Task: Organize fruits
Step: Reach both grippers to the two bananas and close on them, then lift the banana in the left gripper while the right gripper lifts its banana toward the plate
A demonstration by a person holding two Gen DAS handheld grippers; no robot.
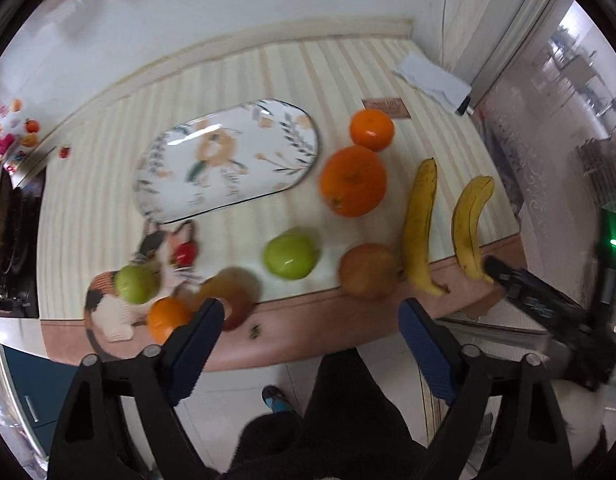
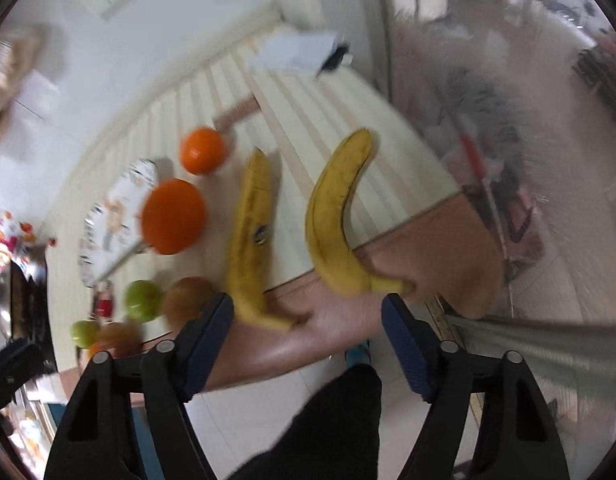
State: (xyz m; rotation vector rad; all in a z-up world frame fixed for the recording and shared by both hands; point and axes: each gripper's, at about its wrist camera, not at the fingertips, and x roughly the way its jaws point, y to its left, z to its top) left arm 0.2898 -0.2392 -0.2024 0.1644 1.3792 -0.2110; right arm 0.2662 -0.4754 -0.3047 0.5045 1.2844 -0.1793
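Observation:
An oval flowered plate (image 1: pixel 228 160) lies bare on the striped tablecloth. To its right are two oranges (image 1: pixel 353 181) and two bananas (image 1: pixel 422 228). Toward the near edge sit two green apples (image 1: pixel 291 256), two brownish fruits (image 1: pixel 370 270) and a small orange (image 1: pixel 168 318). My left gripper (image 1: pixel 312 312) hangs open above the table's near edge, with nothing between its fingers. My right gripper (image 2: pixel 308 312) is open too, above the stem ends of the bananas (image 2: pixel 336 220), touching neither. The right wrist view is blurred.
A cat-shaped mat (image 1: pixel 108 308) lies under the fruit at the near left. White paper (image 1: pixel 432 76) sits at the far right corner. A wall runs along the table's far side. A person's dark trouser leg (image 1: pixel 348 400) and shoe (image 1: pixel 276 400) are below the table edge.

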